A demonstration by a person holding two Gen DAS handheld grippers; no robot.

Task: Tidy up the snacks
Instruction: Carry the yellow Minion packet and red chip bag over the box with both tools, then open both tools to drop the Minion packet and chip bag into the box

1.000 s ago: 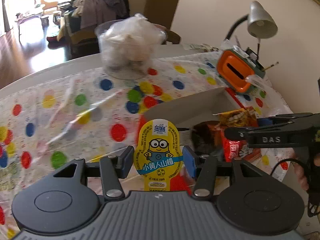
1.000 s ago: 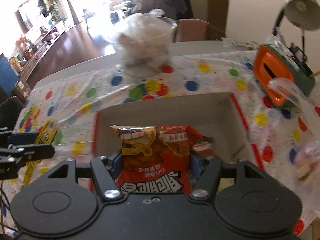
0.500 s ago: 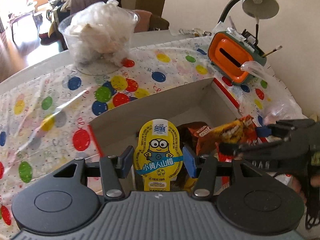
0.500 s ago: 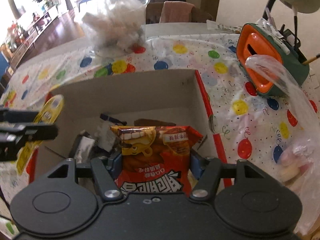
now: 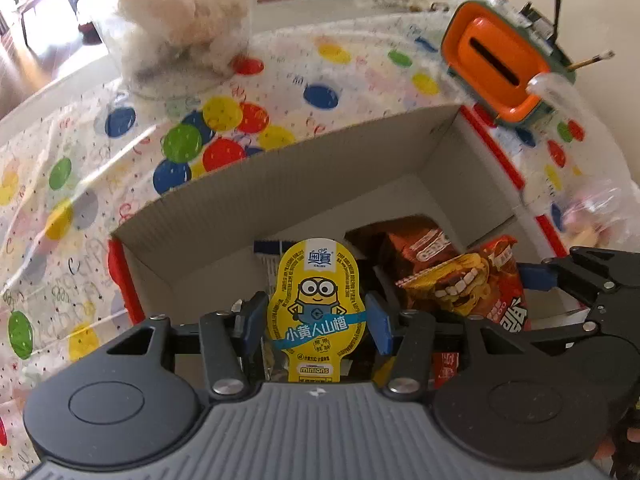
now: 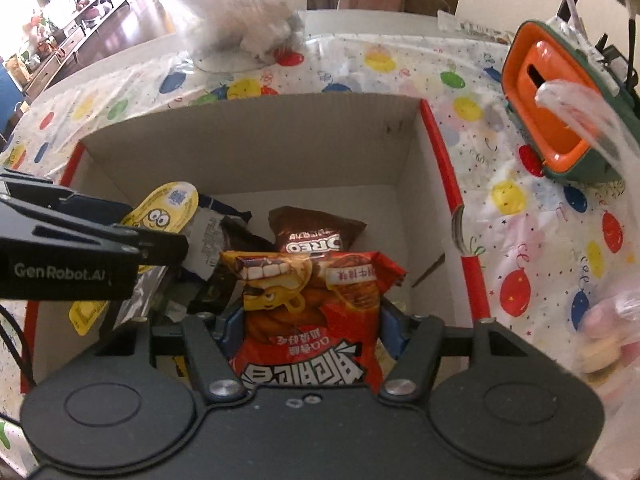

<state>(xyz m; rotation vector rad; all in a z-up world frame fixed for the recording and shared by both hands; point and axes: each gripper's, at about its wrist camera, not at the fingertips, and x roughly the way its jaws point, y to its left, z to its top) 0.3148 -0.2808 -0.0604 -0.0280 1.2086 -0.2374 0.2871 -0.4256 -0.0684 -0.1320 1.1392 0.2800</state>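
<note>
Both grippers had advanced from the table over the cardboard box point(image 6: 248, 132), left gripper point(image 5: 316, 322) clenched on the yellow Minions pack point(image 5: 316, 300), right gripper point(image 6: 310, 320) on the red snack bag point(image 6: 310, 300); side by side, they risked colliding or dropping snacks outside the box's near edge.

I see a white tablecloth point(image 6: 532, 216) printed with red, yellow, blue and green balloons. The cardboard box point(image 6: 248, 140) is pale grey-brown inside, red along its rim. My left gripper's point(image 5: 316, 322) black frame carries blue pads point(image 5: 378, 322); the packet point(image 5: 316, 300) between them is yellow with a blue band and a cartoon figure. My right gripper point(image 6: 310, 326) clamps a red-and-yellow bag point(image 6: 310, 312) with white lettering. Brown Oreo pack point(image 6: 314, 230). Orange-and-green holder point(image 6: 560, 100).
</note>
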